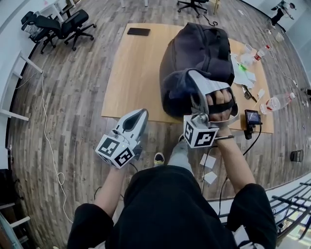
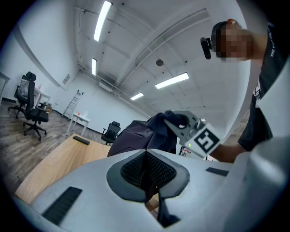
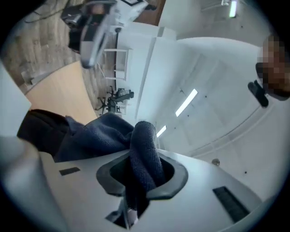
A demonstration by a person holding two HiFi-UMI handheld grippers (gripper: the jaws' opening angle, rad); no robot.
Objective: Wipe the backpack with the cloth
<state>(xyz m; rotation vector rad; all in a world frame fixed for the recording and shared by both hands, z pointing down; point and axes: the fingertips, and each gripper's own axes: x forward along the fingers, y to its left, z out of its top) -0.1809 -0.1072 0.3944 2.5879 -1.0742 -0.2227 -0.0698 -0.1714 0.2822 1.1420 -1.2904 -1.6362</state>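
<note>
Surface [image 1: 131, 73]: light wood, backpack [image 1: 199, 53] sits on its right part
Right tool [image 3: 144, 168]: clamped on dark blue cloth [image 1: 177, 90], right up against the backpack's near side
Left tool [image 2: 147, 174]: pinched closed on nothing, near-left of the backpack, apart

Tally from head view, this frame:
- backpack [image 1: 194, 58]: 1
- cloth [image 1: 181, 90]: 1
- grippers: 2, i.e. left gripper [image 1: 137, 118] and right gripper [image 1: 197, 80]
- table [image 1: 131, 73]: 1
- phone [image 1: 138, 31]: 1
- bottles [image 1: 261, 51] [image 1: 276, 102]: 2
- office chairs [image 1: 39, 24] [image 1: 73, 24] [image 1: 193, 5]: 3
- paper slips [image 1: 209, 160] [image 1: 210, 177]: 2, on floor

Misc. small items at the table's right end are too jumbled to count.
</note>
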